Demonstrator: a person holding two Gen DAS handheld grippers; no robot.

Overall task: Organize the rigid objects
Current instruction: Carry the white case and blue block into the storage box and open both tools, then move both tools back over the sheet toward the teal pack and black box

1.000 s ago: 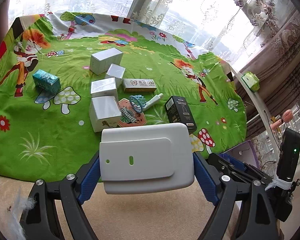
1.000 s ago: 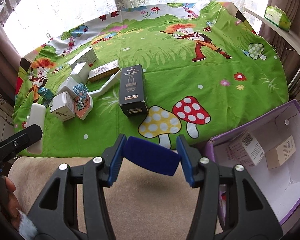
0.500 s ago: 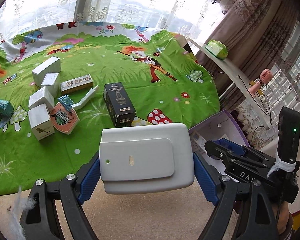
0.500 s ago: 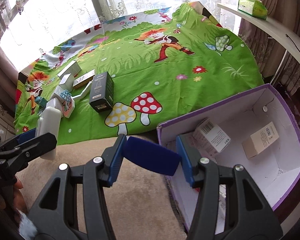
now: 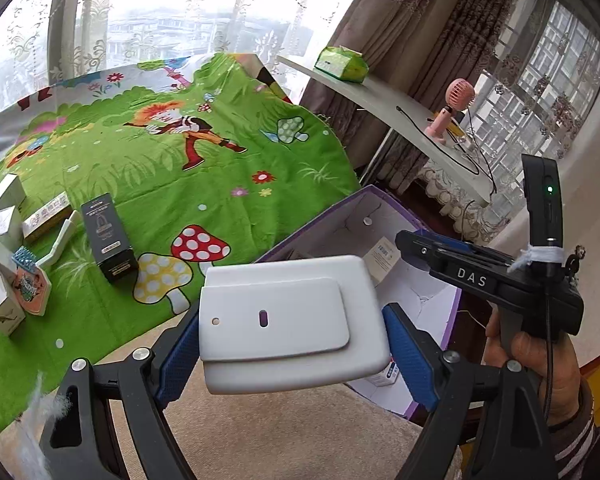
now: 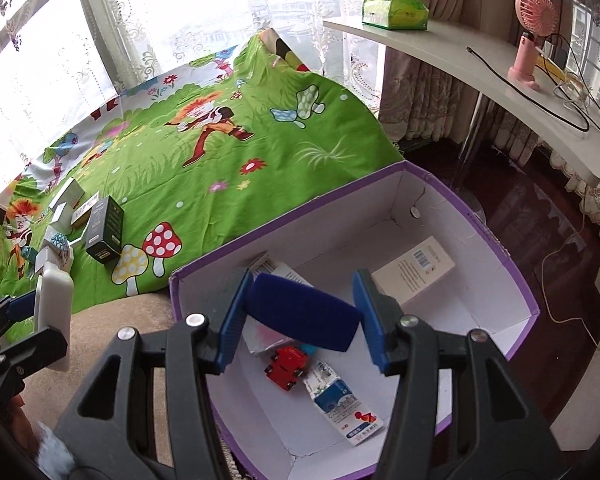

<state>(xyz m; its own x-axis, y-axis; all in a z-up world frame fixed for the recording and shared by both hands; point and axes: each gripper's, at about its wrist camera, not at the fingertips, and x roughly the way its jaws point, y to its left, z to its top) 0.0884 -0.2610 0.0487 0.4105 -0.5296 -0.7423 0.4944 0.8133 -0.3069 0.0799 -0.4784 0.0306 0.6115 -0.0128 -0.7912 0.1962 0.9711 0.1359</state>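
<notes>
Two hand-held grippers are in play, each clenched on one thing. The left hand-held gripper (image 5: pixel 292 338) grasps a flat white case (image 5: pixel 290 322) between its blue pads, held over the near edge of the purple box (image 6: pixel 496 248). The right hand-held gripper (image 6: pixel 300 316) grasps a dark blue block (image 6: pixel 303 312), poised above the box's open top.

On the green cloth (image 6: pixel 260 136) lies one black carton (image 5: pixel 108 238) on its side, near the red mushroom print. Further left sits a cluster: about four white cartons (image 5: pixel 2 196), one long gold-printed carton (image 5: pixel 46 216), one white tube (image 5: pixel 62 242), one small blue brush (image 5: pixel 25 258) and one orange shield-shaped pack (image 5: pixel 30 290). The cluster is well apart from the box.

The box stands on the floor beside the cloth's edge. Inside it are one beige carton (image 6: pixel 414 270) against the far wall, one white barcoded carton (image 6: pixel 272 270) partly hidden behind the right gripper's jaws, one red toy car (image 6: pixel 286 368), and one blue-and-white carton (image 6: pixel 346 404) just beside the car.

A curved white shelf (image 6: pixel 480 64) to the right carries one green tissue pack (image 6: pixel 394 12), one pink fan (image 6: pixel 534 36) and some cables (image 6: pixel 540 100).
</notes>
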